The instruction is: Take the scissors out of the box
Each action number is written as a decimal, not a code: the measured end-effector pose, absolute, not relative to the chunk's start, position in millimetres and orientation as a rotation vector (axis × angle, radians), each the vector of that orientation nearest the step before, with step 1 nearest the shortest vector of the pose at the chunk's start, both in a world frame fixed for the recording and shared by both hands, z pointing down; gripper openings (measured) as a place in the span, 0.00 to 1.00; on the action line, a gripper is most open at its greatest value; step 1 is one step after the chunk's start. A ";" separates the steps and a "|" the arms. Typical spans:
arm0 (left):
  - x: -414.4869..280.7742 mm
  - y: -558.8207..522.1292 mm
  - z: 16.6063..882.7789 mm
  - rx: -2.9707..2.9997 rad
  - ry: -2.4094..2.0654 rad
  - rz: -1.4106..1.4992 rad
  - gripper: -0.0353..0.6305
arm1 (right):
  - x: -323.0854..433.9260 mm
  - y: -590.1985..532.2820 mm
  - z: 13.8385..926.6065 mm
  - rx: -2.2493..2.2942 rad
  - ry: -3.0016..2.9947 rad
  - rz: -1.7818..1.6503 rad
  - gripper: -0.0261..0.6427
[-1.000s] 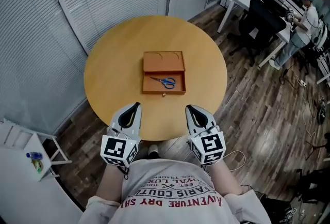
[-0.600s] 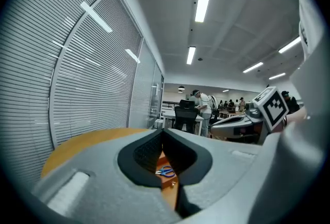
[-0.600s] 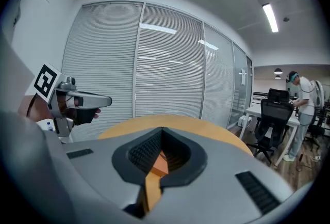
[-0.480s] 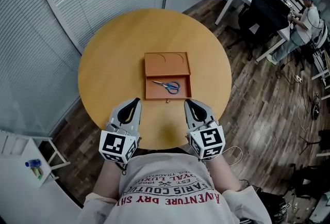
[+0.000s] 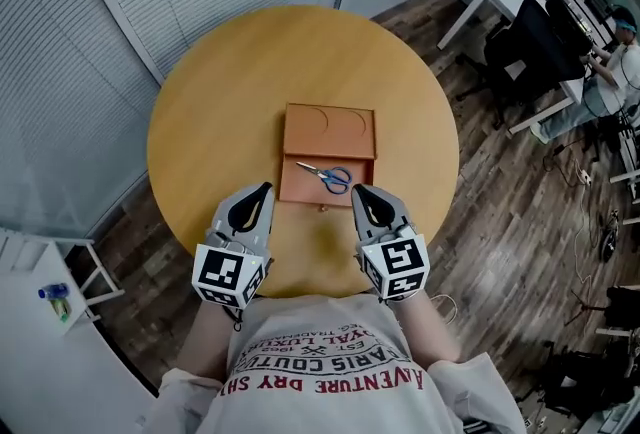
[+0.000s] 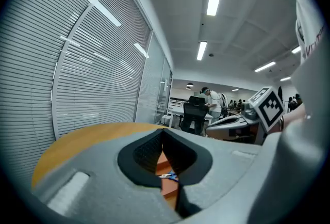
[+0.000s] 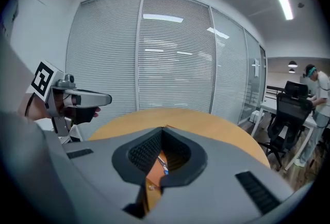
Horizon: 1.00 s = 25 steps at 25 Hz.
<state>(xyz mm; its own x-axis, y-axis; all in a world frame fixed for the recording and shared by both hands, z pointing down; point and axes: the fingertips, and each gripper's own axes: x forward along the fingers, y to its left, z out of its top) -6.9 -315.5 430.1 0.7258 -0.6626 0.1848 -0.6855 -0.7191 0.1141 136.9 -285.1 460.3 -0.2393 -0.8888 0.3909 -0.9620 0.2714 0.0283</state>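
Wooden box (image 5: pixel 328 127) in the head view holds the scissors (image 5: pixel 326 175) in its near half, just ahead of and between left gripper (image 5: pixel 262 192) and right gripper (image 5: pixel 358 192): the approach, I judge. Left gripper view: jaws together, empty, scissors beyond the tips. Right gripper view: the same; next, one must open and lower onto them.

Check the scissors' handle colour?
Blue handles on the scissors; clearest in the head view.
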 end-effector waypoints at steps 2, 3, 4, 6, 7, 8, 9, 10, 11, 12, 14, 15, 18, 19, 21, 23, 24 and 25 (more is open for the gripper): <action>0.1 -323.9 439.2 2.732 -1.098 0.210 0.07 | 143.5 -294.8 470.6 1.651 -2.219 0.352 0.05; 3.1 -327.6 444.6 2.719 -1.105 0.215 0.07 | 146.1 -298.9 479.3 1.622 -2.216 0.385 0.05; 5.7 -331.0 450.4 2.706 -1.110 0.219 0.07 | 147.5 -302.3 490.4 1.586 -2.211 0.424 0.05; 9.9 -336.7 461.8 2.689 -1.109 0.226 0.07 | 147.3 -306.9 517.5 1.499 -2.188 0.493 0.05; 11.6 -339.1 466.6 2.686 -1.105 0.230 0.07 | 146.6 -308.0 531.5 1.453 -2.169 0.517 0.05; 13.2 -341.3 470.7 2.683 -1.102 0.236 0.07 | 146.2 -308.7 544.6 1.411 -2.149 0.535 0.05; 14.8 -343.3 474.2 2.680 -1.102 0.241 0.07 | 146.5 -309.2 556.4 1.370 -2.129 0.549 0.05; 16.6 -345.3 477.5 2.676 -1.104 0.244 0.07 | 147.6 -309.6 567.3 1.333 -2.109 0.563 0.05; 18.6 -347.1 480.8 2.670 -1.107 0.246 0.07 | 149.4 -309.9 577.3 1.297 -2.089 0.578 0.05; 20.5 -348.7 484.1 2.662 -1.112 0.247 0.07 | 151.9 -310.9 586.5 1.265 -2.070 0.591 0.05; 23.6 -352.3 489.8 2.645 -1.124 0.248 0.07 | 157.6 -316.0 602.2 1.215 -2.037 0.597 0.05; 24.3 -354.2 492.4 2.637 -1.130 0.249 0.07 | 160.1 -319.8 609.9 1.195 -2.023 0.592 0.10; 24.4 -358.4 500.8 2.612 -1.147 0.258 0.07 | 165.3 -329.0 632.9 1.139 -1.962 0.579 0.16; 24.4 -359.2 503.1 2.605 -1.152 0.262 0.07 | 166.7 -331.2 639.3 1.116 -1.943 0.569 0.16; 24.1 -361.3 506.2 2.600 -1.162 0.272 0.07 | 167.0 -335.4 649.8 1.052 -1.917 0.545 0.17; 20.6 -364.0 508.4 2.596 -1.176 0.279 0.07 | 163.9 -339.4 658.5 0.981 -1.903 0.512 0.21; 17.7 -365.4 509.4 2.592 -1.183 0.279 0.07 | 161.8 -341.2 662.6 0.947 -1.897 0.492 0.21; 14.8 -366.7 510.2 2.587 -1.191 0.276 0.07 | 160.3 -342.8 666.8 0.914 -1.887 0.475 0.21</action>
